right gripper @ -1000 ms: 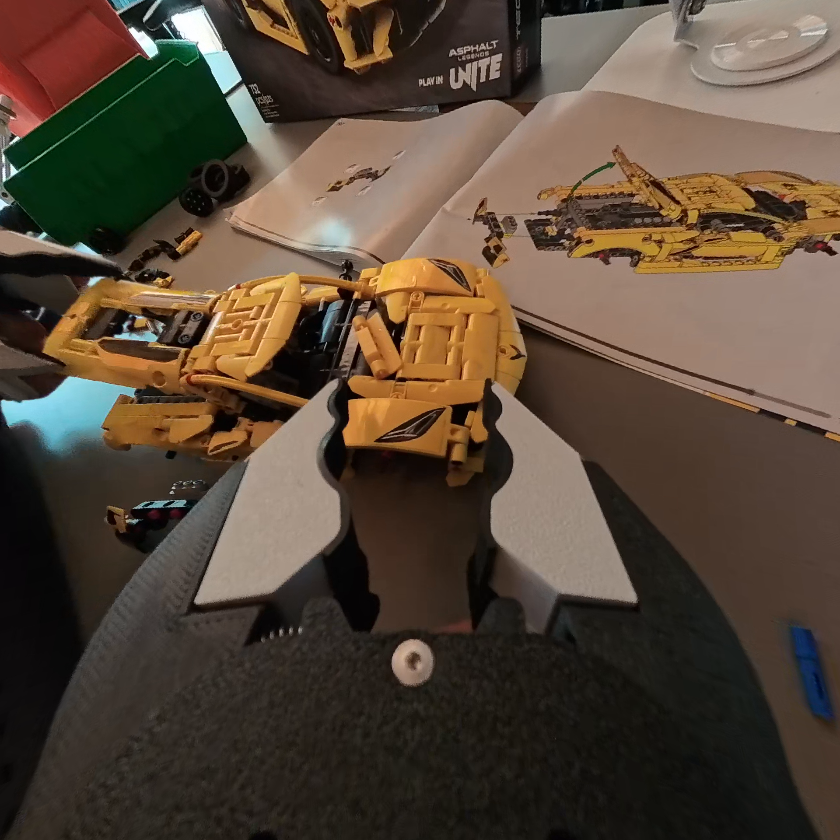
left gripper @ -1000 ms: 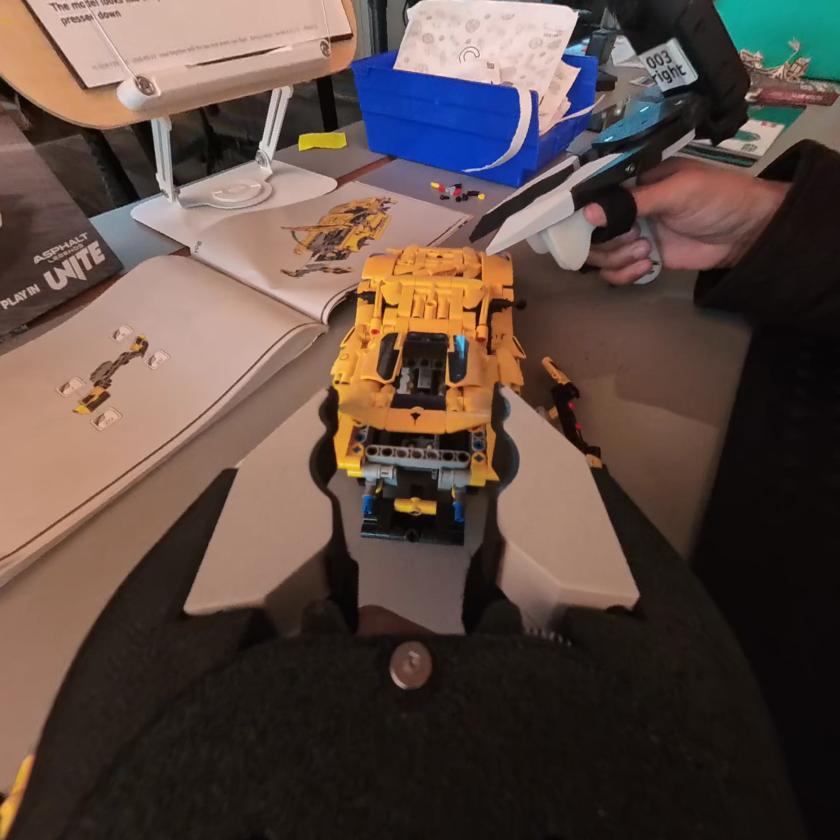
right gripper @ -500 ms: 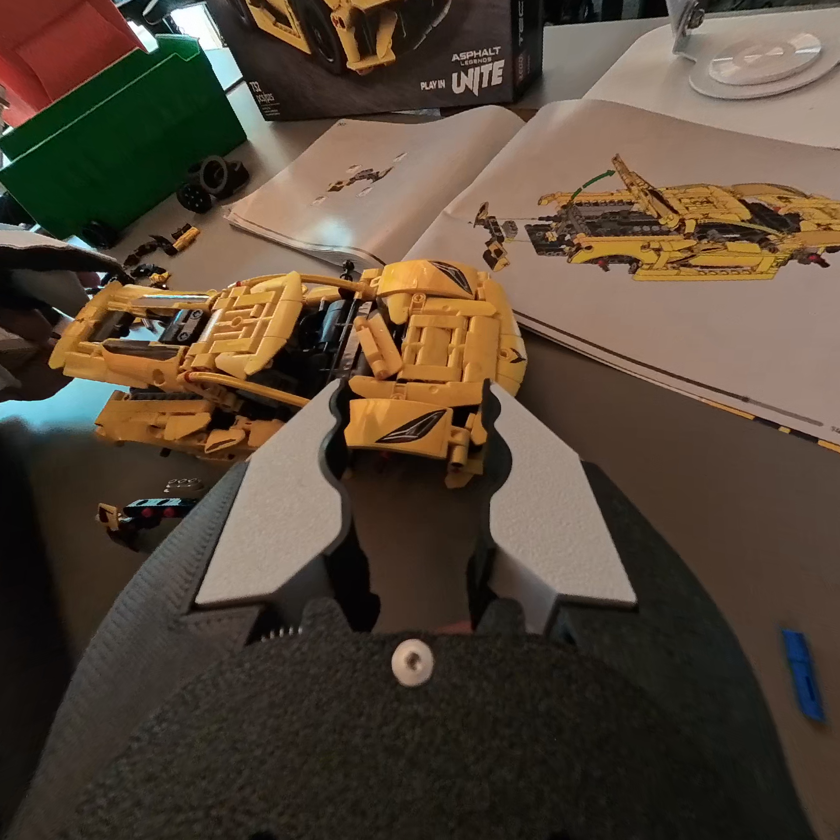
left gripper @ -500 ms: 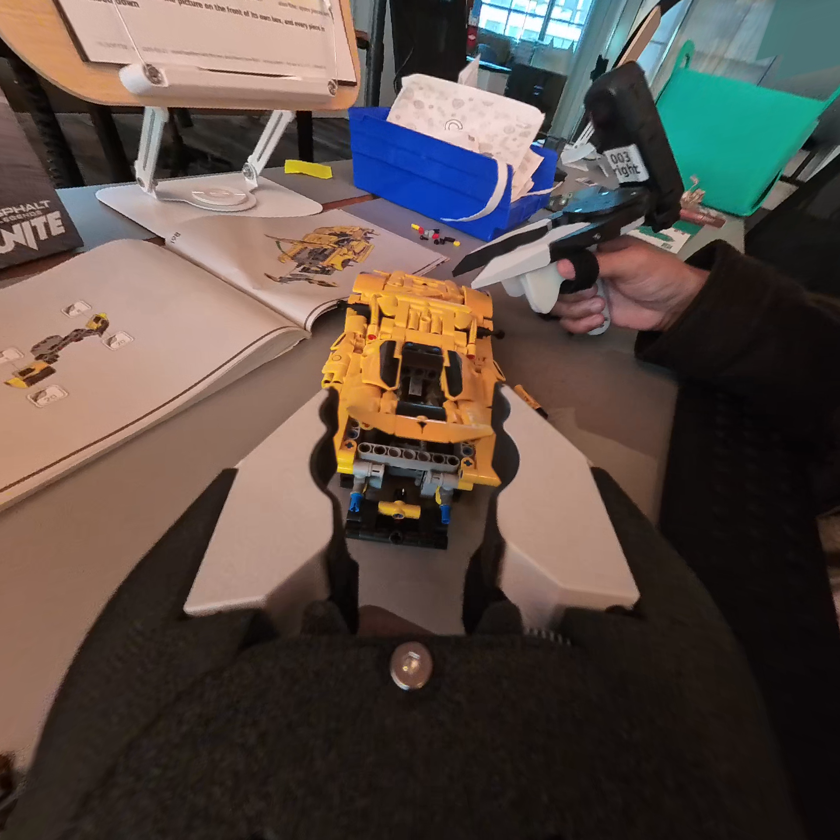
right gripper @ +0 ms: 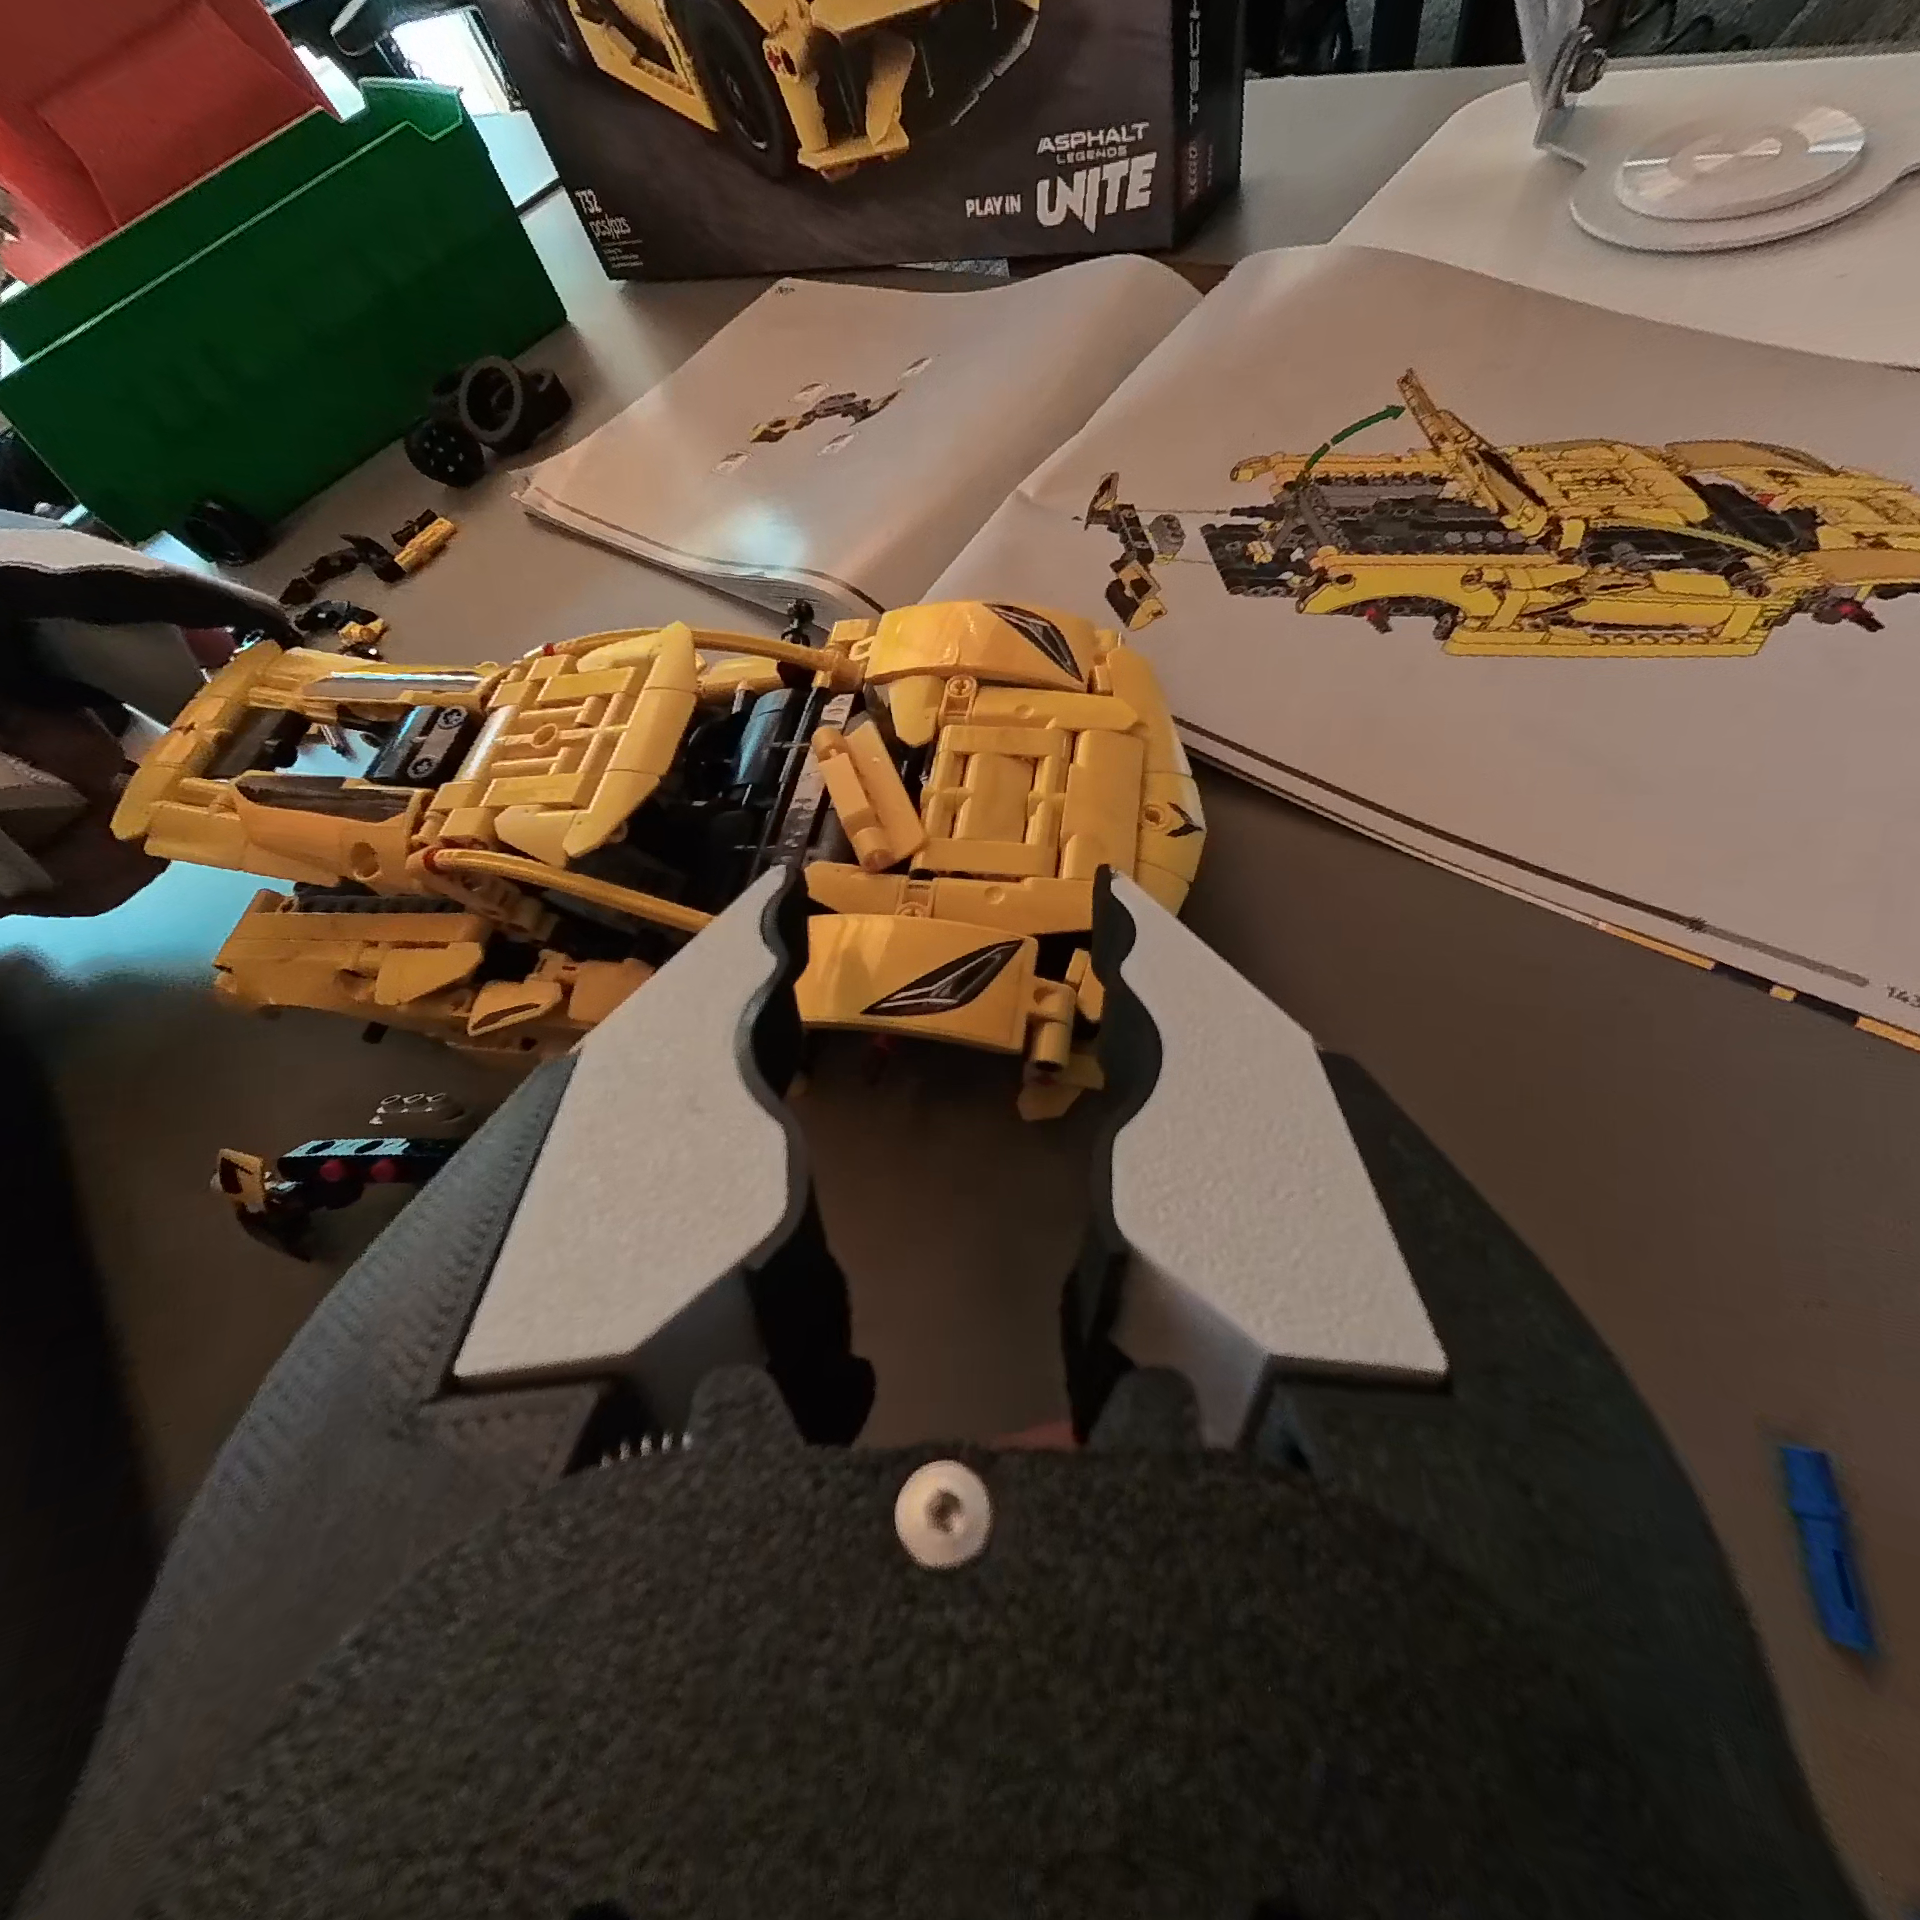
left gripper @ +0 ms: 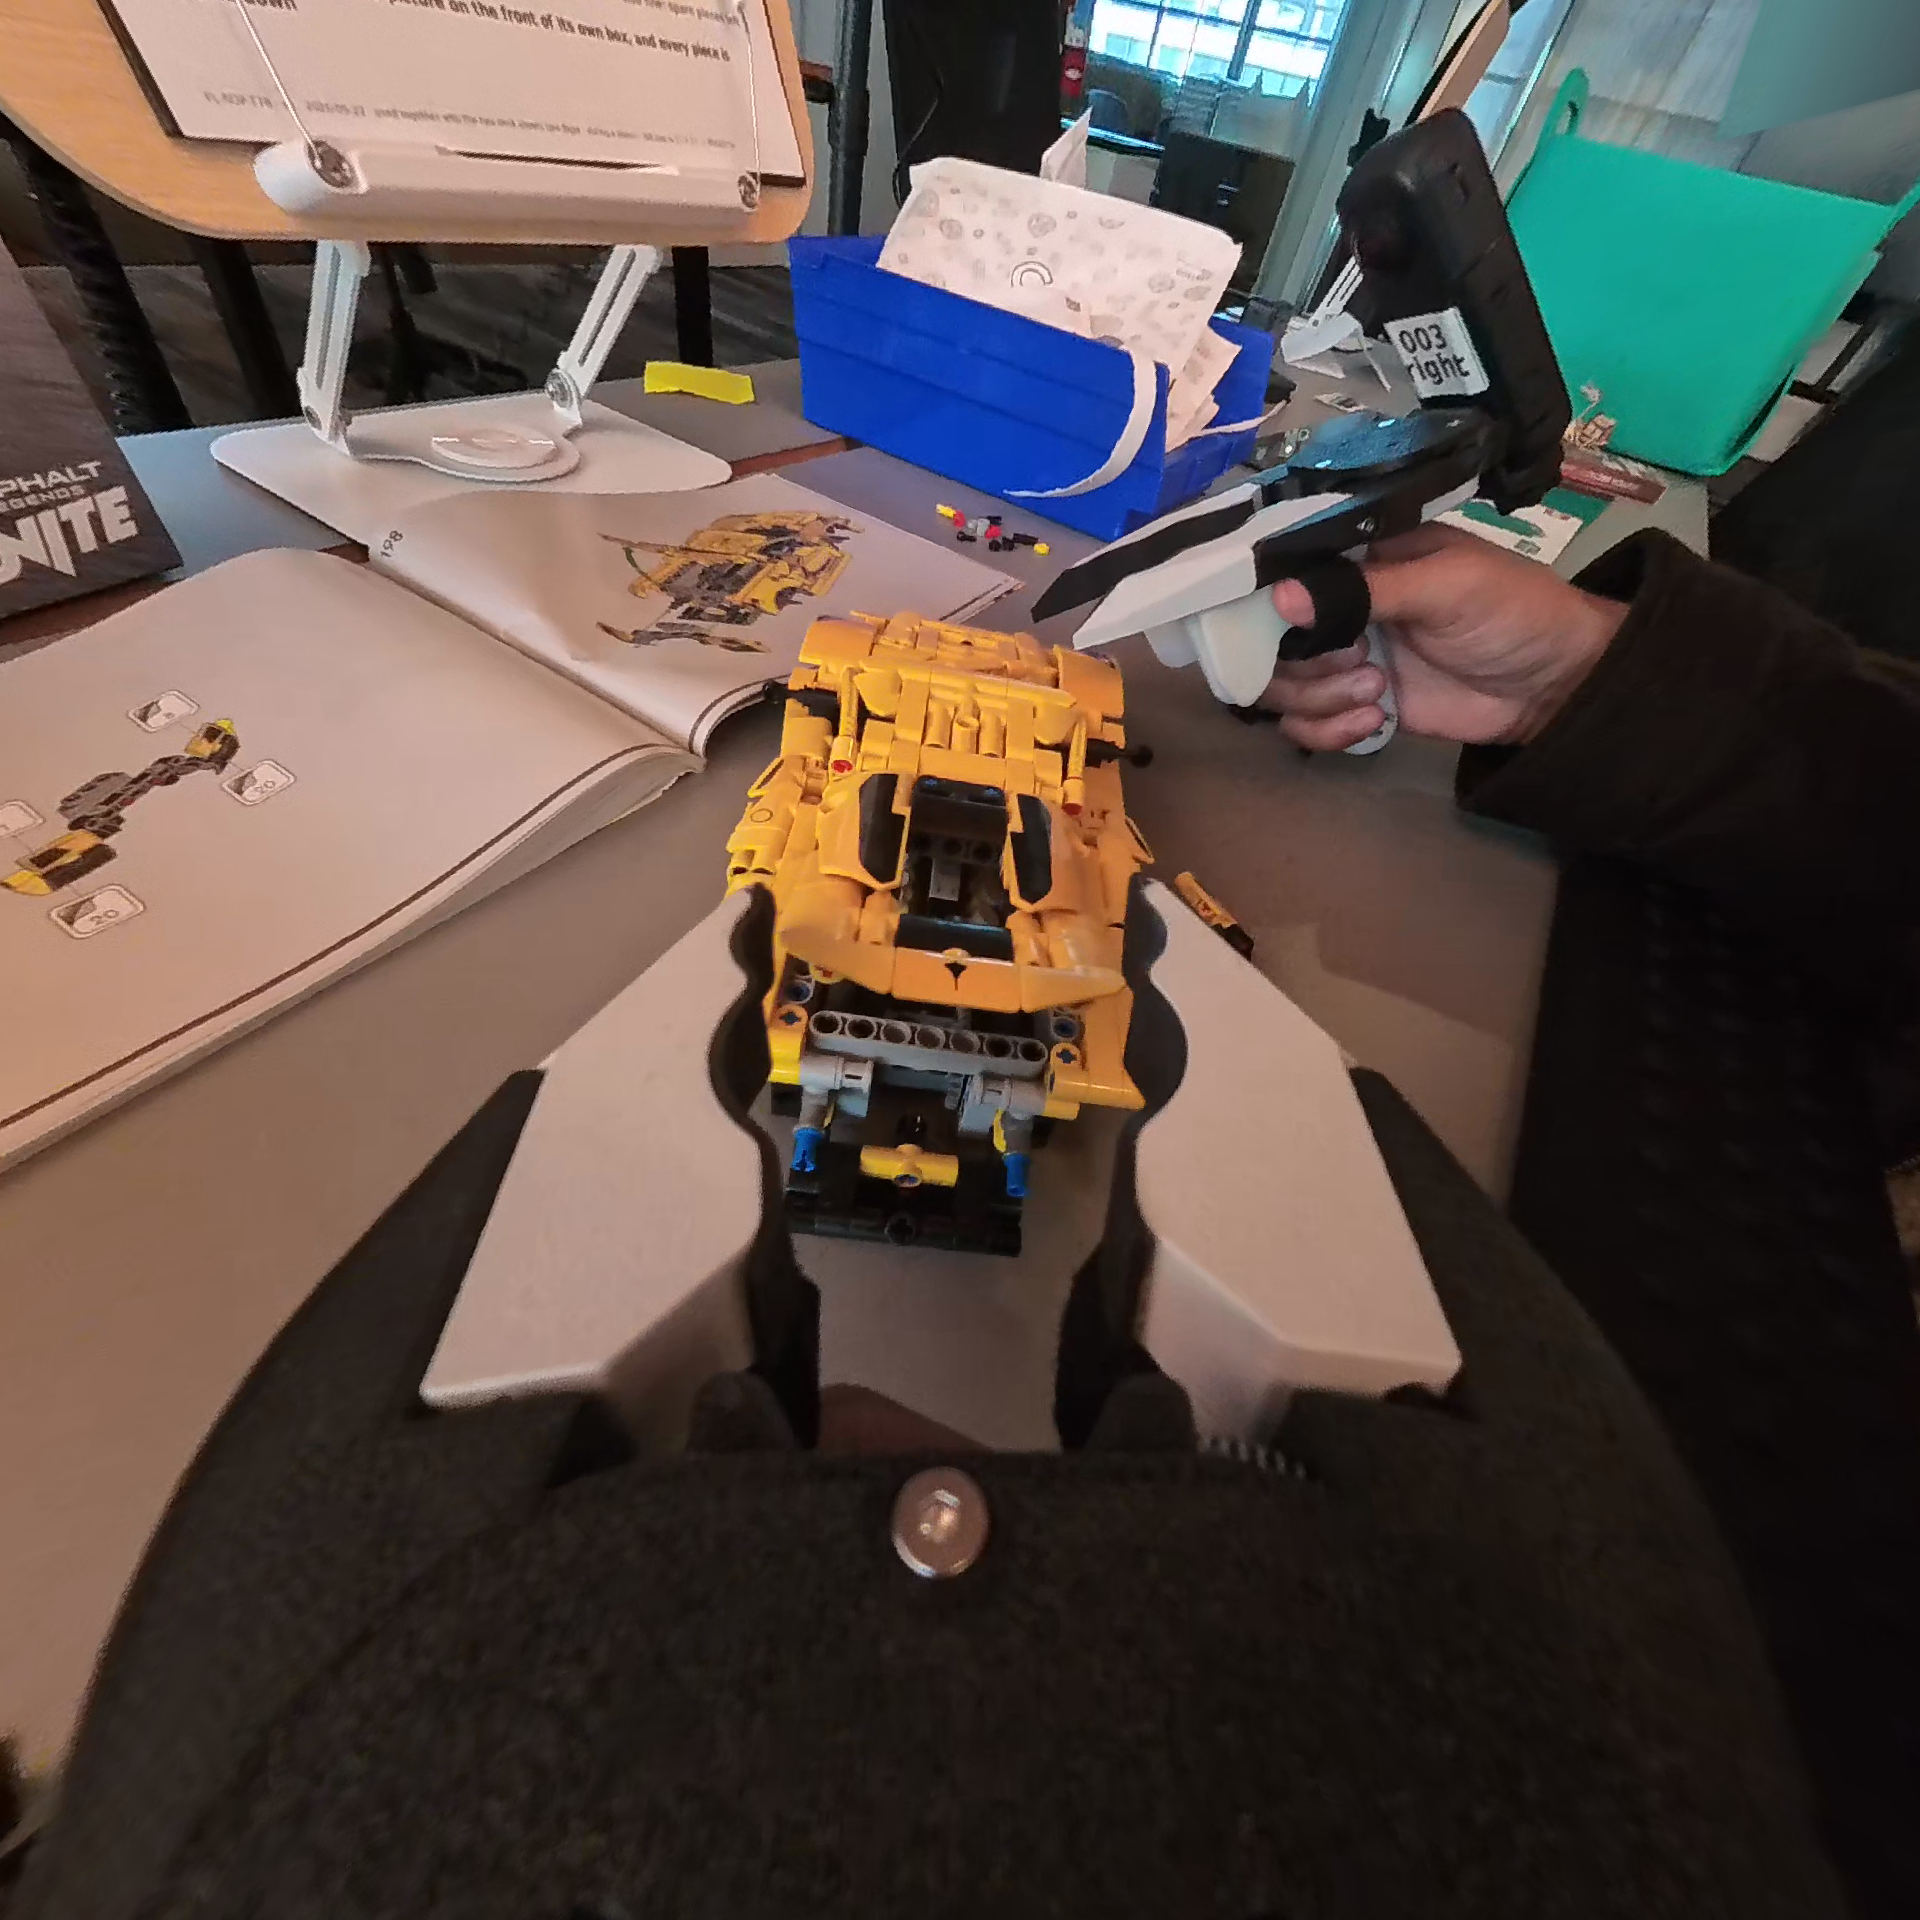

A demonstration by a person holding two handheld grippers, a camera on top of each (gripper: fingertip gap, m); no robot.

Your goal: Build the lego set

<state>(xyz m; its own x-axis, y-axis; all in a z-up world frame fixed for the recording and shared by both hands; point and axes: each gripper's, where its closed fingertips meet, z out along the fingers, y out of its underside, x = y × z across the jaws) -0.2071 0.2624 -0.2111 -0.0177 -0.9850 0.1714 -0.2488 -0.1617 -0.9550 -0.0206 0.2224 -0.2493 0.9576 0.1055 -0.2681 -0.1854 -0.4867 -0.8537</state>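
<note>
Left wrist view: yellow lego car [left gripper: 935, 883] is sitting on the grey table [left gripper: 260, 1195], rear end between left gripper [left gripper: 945, 1049] fingers, jaws wide; contact w/ sides hard to tell. Right gripper [right gripper: 945, 977] is hovering wide by the nose; its underside hidden. Blue bin [left gripper: 997, 384] is holding papers; green bin [right gripper: 260, 312] contents unseen. Cam is sitting lower, farther back vs 1 s ago.

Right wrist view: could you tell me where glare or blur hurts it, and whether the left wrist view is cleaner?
Right wrist view: glare on the yellow car's roof, left edge blurred. Left wrist view: car sharp, bright windows behind, straight edges bowed near the borders.
</note>
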